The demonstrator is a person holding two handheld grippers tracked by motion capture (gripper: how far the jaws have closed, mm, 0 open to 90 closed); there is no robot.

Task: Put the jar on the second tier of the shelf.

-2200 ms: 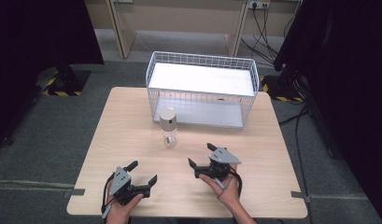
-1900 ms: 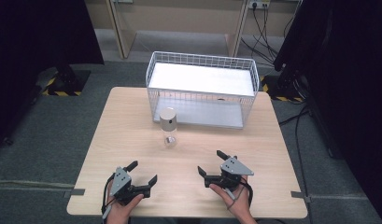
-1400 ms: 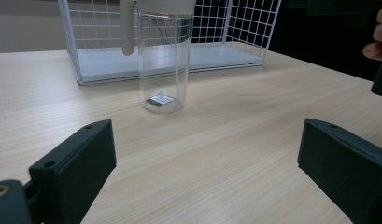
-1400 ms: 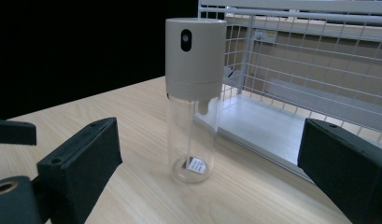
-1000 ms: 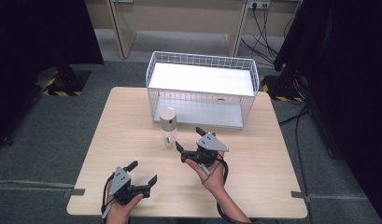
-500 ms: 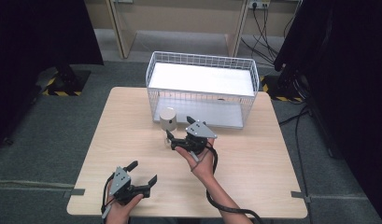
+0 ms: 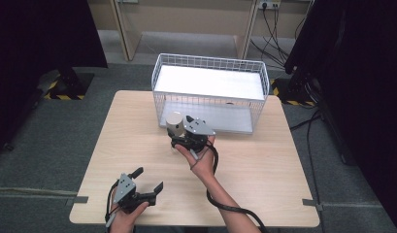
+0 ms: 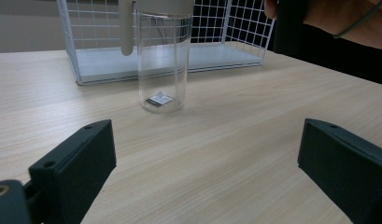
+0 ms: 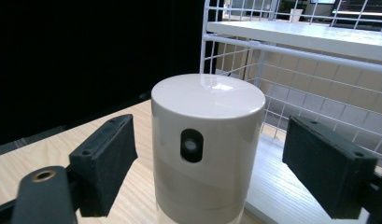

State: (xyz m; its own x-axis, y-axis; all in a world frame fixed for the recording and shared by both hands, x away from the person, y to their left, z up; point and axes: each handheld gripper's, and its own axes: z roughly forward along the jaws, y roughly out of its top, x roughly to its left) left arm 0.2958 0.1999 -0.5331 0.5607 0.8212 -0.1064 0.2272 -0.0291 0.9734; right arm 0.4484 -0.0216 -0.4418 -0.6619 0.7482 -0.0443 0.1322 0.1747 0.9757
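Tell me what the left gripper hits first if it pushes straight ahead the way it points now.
Most likely the clear tube with the white cap, standing upright on the table ahead of the open left gripper, though left of the midline between its jaws. The wire basket stands behind it.

I see my right gripper (image 9: 209, 163) spread wide, a jaw on each side of a white cap (image 9: 208, 140) (dark button facing me), not touching it. A white wire basket (image 9: 296, 74) stands just behind.

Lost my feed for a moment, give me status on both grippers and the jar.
Right gripper open, jaws either side of white cylindrical cap on clear glass jar. Left gripper open, idle at near edge. White wire basket close behind jar.
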